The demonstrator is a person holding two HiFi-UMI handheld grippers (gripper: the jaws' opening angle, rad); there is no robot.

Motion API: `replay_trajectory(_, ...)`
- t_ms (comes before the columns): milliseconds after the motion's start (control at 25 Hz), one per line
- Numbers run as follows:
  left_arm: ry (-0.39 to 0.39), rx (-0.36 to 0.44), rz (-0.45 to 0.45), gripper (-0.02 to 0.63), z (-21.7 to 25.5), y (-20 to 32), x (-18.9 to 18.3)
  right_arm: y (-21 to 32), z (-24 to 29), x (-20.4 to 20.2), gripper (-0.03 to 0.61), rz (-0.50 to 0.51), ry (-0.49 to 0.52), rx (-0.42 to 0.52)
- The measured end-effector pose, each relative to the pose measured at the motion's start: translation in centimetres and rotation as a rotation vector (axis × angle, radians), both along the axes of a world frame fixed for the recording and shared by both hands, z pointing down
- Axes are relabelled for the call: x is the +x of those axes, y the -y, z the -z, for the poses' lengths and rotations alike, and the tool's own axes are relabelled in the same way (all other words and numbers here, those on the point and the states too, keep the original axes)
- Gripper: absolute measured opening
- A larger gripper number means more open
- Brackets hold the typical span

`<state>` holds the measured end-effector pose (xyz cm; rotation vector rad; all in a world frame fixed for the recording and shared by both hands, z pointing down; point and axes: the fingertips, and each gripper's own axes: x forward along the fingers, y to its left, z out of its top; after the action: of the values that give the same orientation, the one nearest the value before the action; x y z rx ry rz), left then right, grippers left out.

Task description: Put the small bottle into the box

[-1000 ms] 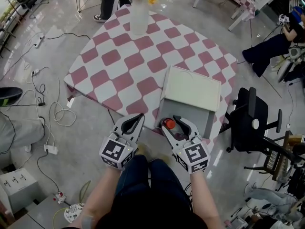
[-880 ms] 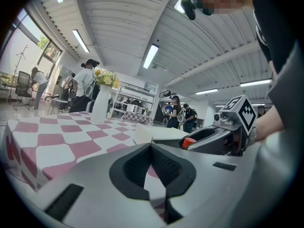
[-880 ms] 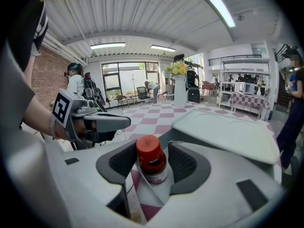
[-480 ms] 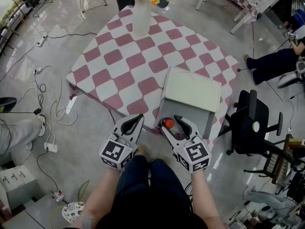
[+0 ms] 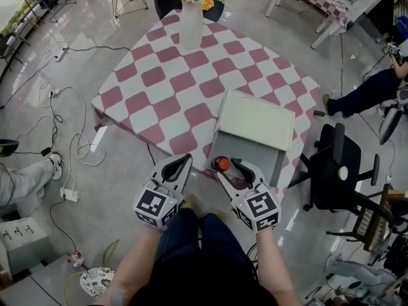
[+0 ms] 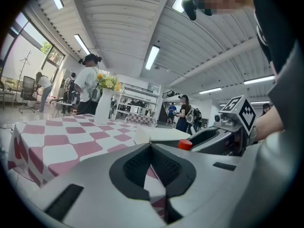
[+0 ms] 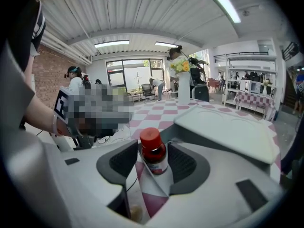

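Head view: low in the frame's centre, the right gripper [image 5: 227, 166] pinches the small bottle [image 5: 221, 164] upright. Its fingers have just been closing on it, beside the near corner of the white box [image 5: 256, 116] on the checked tabletop [image 5: 164, 81].

Left gripper view: the left gripper [image 6: 151, 146] has its fingers pressed together, empty.

Right gripper view: the red cap stands between the pads.

Bright, even indoor light from ceiling tube lamps [image 6: 152, 57] and windows [image 7: 137, 77]. The glossy floor [image 5: 127, 190] shows glare. Both gripper views bend strongly towards dark round edges, with soft foregrounds.
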<state>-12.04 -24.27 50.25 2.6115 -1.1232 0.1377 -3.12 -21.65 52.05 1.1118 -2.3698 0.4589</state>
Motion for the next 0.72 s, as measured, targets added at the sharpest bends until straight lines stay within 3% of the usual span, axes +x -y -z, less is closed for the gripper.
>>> replay_trajectory(720, 0.008, 0.023, 0.039, 0.0, 1.8, -2.7, 2.5, -2.5, 2.4, 3.8, 0.097, -0.015, 0.032, 0.039)
